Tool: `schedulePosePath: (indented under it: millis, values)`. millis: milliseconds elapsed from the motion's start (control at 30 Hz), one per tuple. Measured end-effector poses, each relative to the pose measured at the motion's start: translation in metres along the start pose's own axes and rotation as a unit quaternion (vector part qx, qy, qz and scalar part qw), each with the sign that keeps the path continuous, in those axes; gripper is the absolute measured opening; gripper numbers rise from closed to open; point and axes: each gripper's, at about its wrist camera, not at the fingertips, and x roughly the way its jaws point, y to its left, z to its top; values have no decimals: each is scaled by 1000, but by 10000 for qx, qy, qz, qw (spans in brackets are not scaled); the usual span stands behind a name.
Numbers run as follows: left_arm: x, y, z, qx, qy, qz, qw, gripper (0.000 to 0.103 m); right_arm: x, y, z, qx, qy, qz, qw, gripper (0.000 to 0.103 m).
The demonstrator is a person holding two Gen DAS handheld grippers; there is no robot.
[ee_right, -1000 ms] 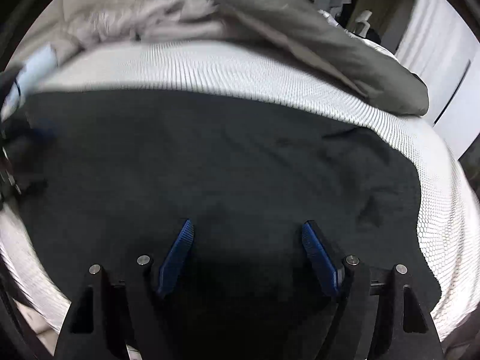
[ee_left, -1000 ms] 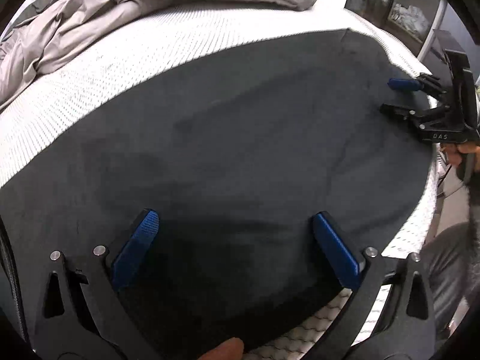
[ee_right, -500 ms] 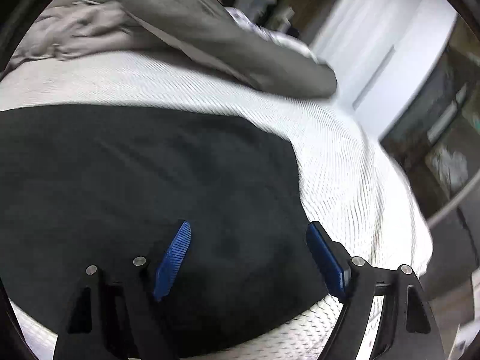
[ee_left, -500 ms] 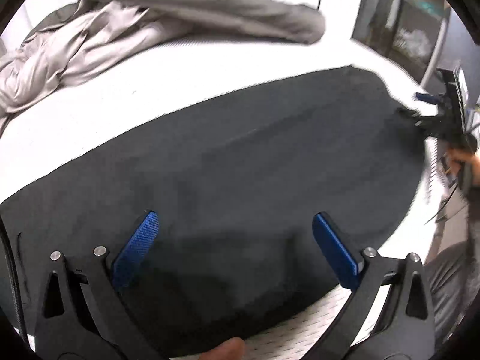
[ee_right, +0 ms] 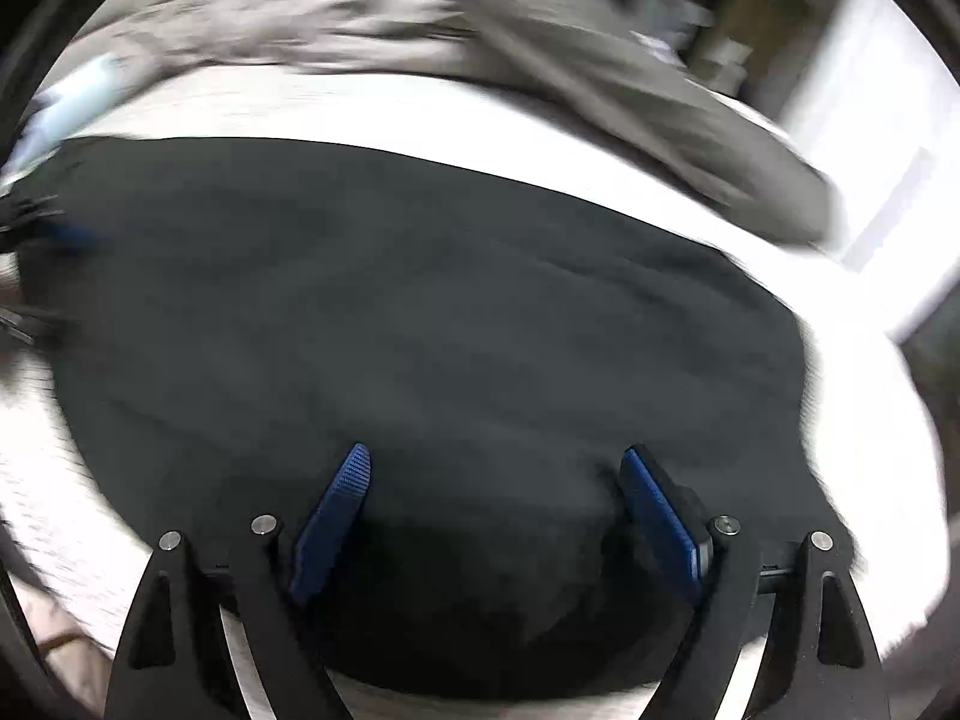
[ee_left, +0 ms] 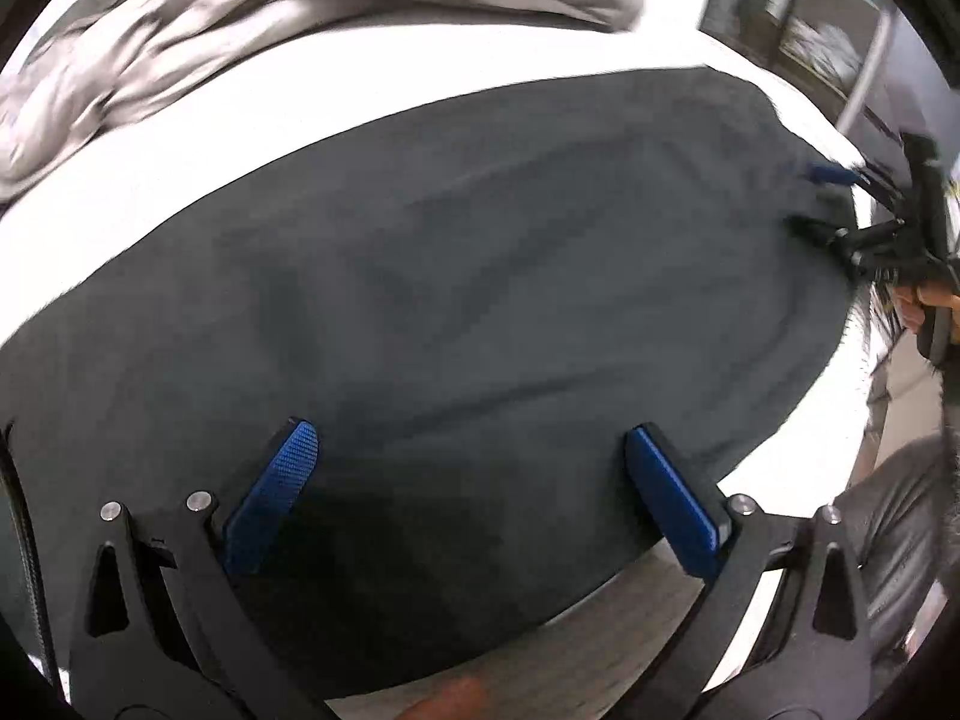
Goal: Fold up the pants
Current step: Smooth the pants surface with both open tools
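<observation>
while the pants (ee_left: 480, 276) lie flat, left gripper (ee_left: 471, 450) agape above them; right gripper (ee_right: 495, 468) opening, nothing clamped

The left gripper (ee_left: 471, 468) is a black frame of two triangular-cutout arms, each carrying silver round screws and ending in a long blue pad with a fine ribbed texture. The right gripper (ee_right: 495, 495) is built the same: black struts, silver screws, blue ribbed pads. In the left wrist view the right gripper shows at the far right as a black linkage with a blue tip, blurred. Grey trousers (ee_left: 900, 540) cover the person's leg at the near right.
</observation>
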Motion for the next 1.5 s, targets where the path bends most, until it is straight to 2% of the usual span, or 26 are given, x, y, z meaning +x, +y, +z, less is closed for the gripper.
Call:
schedulePosePath:
  millis: [67, 100, 167, 200, 233, 333, 400, 533, 633, 733, 800, 833, 867, 933, 967, 1033, 1067, 1133, 1167, 1233, 1300, 1367, 1433, 1467, 1500]
  values:
    - [-5, 23, -3, -139, -55, 21, 9999, 103, 2, -38, -16, 509, 135, -375, 9979, 87]
    - [-8, 32, -6, -180, -22, 161, 9997, 103, 3, -61, -26, 852, 199, -678, 9939, 87]
    - [-8, 44, -10, -250, -2, 214, 9995, 103, 5, -90, -39, 1225, 296, -1104, 9859, 87]
    - [-7, 44, -7, -284, -5, 264, 9992, 103, 4, -99, -45, 1416, 314, -1130, 9830, 87]
    - [-8, 42, -4, -305, -67, 381, 9988, 102, 2, -105, -48, 1586, 248, -947, 9825, 87]
    - [-14, 29, 5, -253, -256, 493, 9981, 102, -21, -93, -47, 1610, 115, -1030, 9815, 87]
    - [-13, 13, 19, -204, -327, 401, 9985, 102, -30, -86, -27, 1574, -157, -963, 9827, 87]
    - [17, -22, 59, -269, -230, 231, 9991, 102, -32, -25, 1, 1152, -406, -107, 9925, 87]
    - [49, -47, 83, -139, -47, 275, 9995, 102, -19, 45, 28, 585, -311, 443, 9968, 87]
    - [77, -54, 91, -91, 258, 465, 9985, 103, 5, 85, 50, 200, -70, 706, 9973, 87]
    - [79, -48, 92, -240, 289, 375, 9986, 103, 28, 68, 54, 100, -17, 412, 9991, 87]
    - [77, -42, 91, -261, 298, 451, 9982, 103, 37, 51, 56, 205, -25, 234, 9995, 88]
    - [73, -31, 88, -278, 315, 606, 9973, 103, 37, 32, 51, 395, -3, 69, 9992, 88]
    - [66, -8, 79, -441, 338, 690, 9961, 103, 45, -7, 38, 960, 115, -239, 9950, 88]
    - [62, 6, 75, -572, 337, 748, 9950, 103, 50, -26, 33, 1173, 135, -436, 9920, 81]
    - [56, 24, 70, -767, 319, 977, 9917, 103, 49, -43, 24, 1506, 107, 0, 9885, 78]
    - [52, 35, 68, -938, 296, 1012, 9900, 103, 45, -40, 24, 1467, 69, -57, 9891, 79]
    - [46, 42, 72, -1147, 259, 869, 9892, 102, 34, -17, 33, 1143, 79, -451, 9924, 79]
    - [43, 41, 77, -1196, 195, 774, 9896, 102, 24, -7, 33, 1035, 19, -386, 9939, 79]
    - [41, 33, 90, -1188, -5, 604, 9911, 102, 14, 26, 47, 683, -194, 140, 9974, 81]
    - [51, 14, 111, -1024, -153, 506, 9933, 102, 15, 48, 59, 391, -208, 349, 9984, 83]
    - [64, 7, 125, -837, -86, 487, 9953, 102, 25, 79, 75, 64, -98, 564, 9983, 83]
    - [90, 1, 134, -615, 232, 724, 9952, 102, 44, 88, 84, -168, 41, 711, 9973, 83]
    - [99, 1, 133, -651, 370, 971, 9925, 103, 43, 92, 85, -250, 38, 728, 9970, 83]
    - [102, 9, 130, -752, 387, 1023, 9911, 103, 43, 92, 86, -260, 17, 763, 9967, 83]
